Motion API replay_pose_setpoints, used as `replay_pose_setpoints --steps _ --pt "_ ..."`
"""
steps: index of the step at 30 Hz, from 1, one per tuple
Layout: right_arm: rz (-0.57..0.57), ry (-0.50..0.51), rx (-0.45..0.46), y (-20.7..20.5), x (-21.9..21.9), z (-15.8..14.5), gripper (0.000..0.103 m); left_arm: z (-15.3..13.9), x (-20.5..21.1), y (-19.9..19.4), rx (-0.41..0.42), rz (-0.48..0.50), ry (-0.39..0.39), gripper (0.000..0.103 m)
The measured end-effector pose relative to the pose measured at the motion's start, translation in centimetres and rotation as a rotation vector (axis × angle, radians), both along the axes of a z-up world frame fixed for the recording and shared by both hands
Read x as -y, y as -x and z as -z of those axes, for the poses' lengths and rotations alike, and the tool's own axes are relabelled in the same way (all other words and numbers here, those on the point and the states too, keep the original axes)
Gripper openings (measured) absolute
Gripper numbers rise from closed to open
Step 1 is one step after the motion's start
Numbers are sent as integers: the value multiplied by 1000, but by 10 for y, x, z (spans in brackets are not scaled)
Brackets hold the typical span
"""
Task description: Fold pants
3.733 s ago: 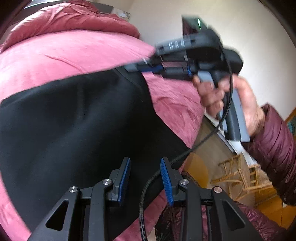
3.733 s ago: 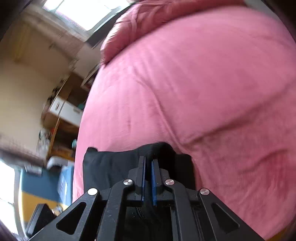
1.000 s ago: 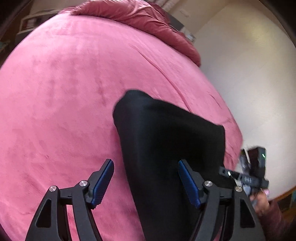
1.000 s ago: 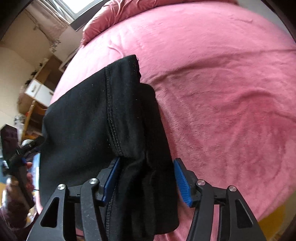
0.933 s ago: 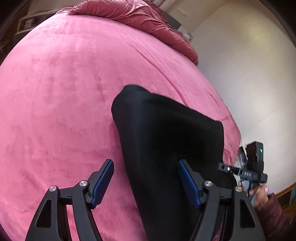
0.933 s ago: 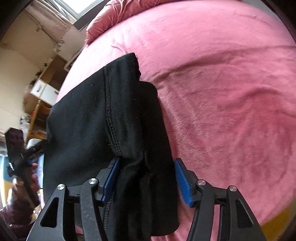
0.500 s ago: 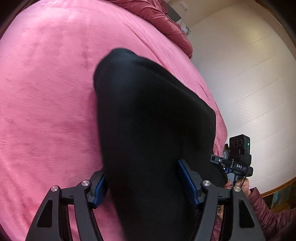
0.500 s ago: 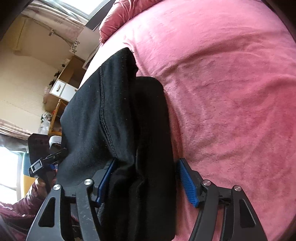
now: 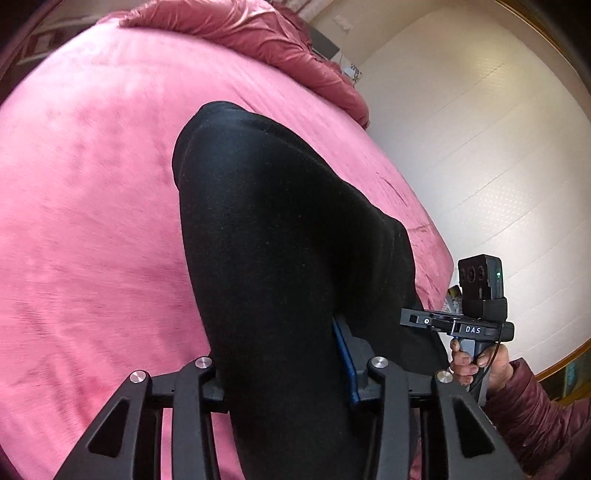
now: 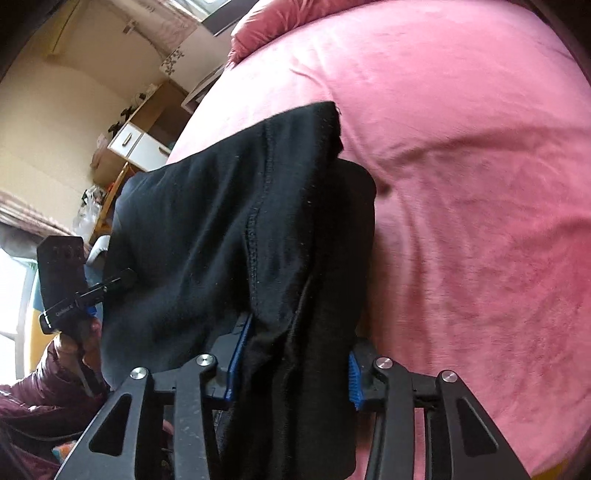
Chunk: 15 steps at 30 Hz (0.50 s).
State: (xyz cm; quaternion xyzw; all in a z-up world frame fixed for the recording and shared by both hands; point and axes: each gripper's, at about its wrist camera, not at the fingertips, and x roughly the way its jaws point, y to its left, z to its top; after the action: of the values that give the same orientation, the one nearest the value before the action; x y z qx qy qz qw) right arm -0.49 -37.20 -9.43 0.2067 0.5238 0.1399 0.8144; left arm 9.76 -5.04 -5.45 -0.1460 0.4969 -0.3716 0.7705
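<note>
The black pants (image 9: 280, 236) lie folded into a thick bundle on the pink bed (image 9: 85, 206). My left gripper (image 9: 284, 365) straddles one side edge of the bundle, its blue pads pressed against the thick cloth. My right gripper (image 10: 291, 365) straddles the opposite edge of the pants (image 10: 236, 229), where a stitched seam and several layers show, with its blue pads against the cloth. Each gripper appears in the other's view: the right gripper (image 9: 417, 320) at lower right, the left gripper (image 10: 110, 284) at lower left.
A crumpled pink duvet (image 9: 251, 33) lies at the head of the bed. A white wall (image 9: 480, 155) stands beyond the bed's right side. A wooden cabinet with white drawers (image 10: 136, 144) stands off the bed's left side.
Both grippers have slid forward onto the bundle's edges and narrowed their jaws from wide open to closed on the thick cloth. The pants' near end has risen slightly.
</note>
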Motion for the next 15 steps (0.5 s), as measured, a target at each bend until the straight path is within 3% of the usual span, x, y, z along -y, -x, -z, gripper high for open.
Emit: replay_pose_setpoints --steps 6,10,15 --pt "-52 -10 45 -29 -26 -13 44 -20 -37 -9 46 -65 -16 43" --pt "-89 1 86 -63 -47 -28 44 -37 -61 -37 89 -128 -23 43" --pt "-123 19 136 -118 -66 -46 44 -45 -85 -82 85 -190 -5 43"
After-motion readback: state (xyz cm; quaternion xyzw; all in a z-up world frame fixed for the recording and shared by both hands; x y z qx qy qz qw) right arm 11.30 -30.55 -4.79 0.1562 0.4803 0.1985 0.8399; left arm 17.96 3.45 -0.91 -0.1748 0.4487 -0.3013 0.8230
